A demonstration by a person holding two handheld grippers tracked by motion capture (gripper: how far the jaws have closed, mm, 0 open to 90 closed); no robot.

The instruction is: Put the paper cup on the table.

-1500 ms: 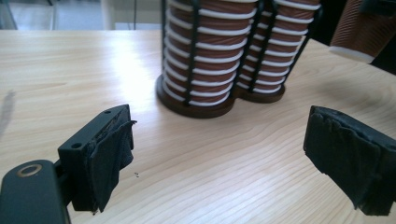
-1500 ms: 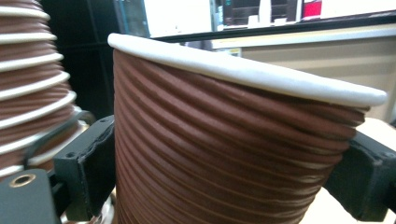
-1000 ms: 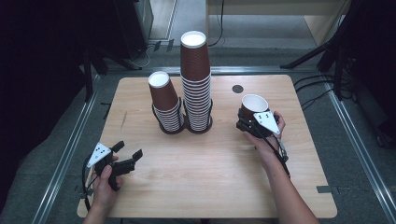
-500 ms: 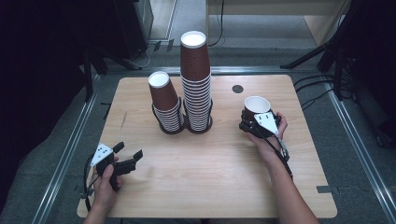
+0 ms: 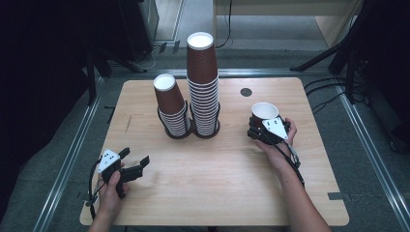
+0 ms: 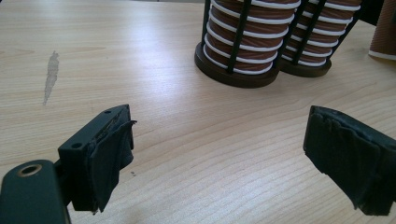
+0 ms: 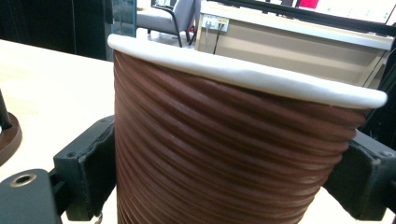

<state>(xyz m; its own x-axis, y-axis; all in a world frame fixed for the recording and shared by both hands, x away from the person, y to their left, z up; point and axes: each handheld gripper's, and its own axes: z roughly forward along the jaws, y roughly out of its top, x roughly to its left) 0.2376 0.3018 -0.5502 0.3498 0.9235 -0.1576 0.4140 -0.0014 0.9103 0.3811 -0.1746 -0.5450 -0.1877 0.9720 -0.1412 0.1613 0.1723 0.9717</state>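
A brown paper cup point(image 5: 265, 111) with a white rim stands upright, mouth up, at the right of the wooden table point(image 5: 227, 174). My right gripper point(image 5: 261, 127) is shut on it from the near side. In the right gripper view the ribbed cup wall point(image 7: 233, 140) sits between both jaws, touching them. My left gripper point(image 5: 135, 155) rests open near the table's front left corner with nothing in it. In the left gripper view its jaws stand wide apart over bare wood point(image 6: 215, 144).
Two stacks of upside-down brown cups stand in black wire holders at the table's middle back, a short stack point(image 5: 170, 104) and a tall stack point(image 5: 203, 82). A small dark round disc point(image 5: 246, 92) lies behind the held cup. A grey stain point(image 6: 51, 74) marks the wood.
My right gripper has drifted slightly toward the near edge with the cup in it. My left gripper has hardly moved and stays open.
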